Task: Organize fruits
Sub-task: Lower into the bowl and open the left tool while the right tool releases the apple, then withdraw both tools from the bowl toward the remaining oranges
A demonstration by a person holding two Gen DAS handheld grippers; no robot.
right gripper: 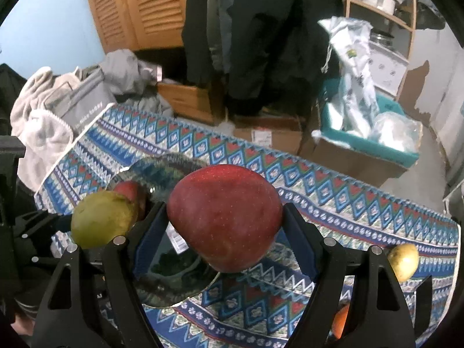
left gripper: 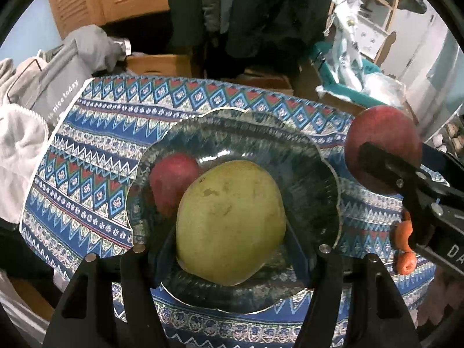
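Fruits: green mango (left gripper: 230,223) gripped in left tongs (left gripper: 232,249) above the glass plate (left gripper: 319,156); red apple (right gripper: 224,217) clamped in right tongs (right gripper: 226,237) over the plate's edge.
Plate: holds another red apple (left gripper: 172,182), on patterned cloth (left gripper: 95,156) covering the counter.
Loose fruit: yellow fruit (right gripper: 403,262) on cloth at right.

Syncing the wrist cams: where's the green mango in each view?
Left wrist: green mango low centre, between the left claw's fingers, above the glass plate.
Right wrist: mango at left, beside the red apple held in the right claw.
Shared landmark: the small red apple on the plate, just behind the mango.
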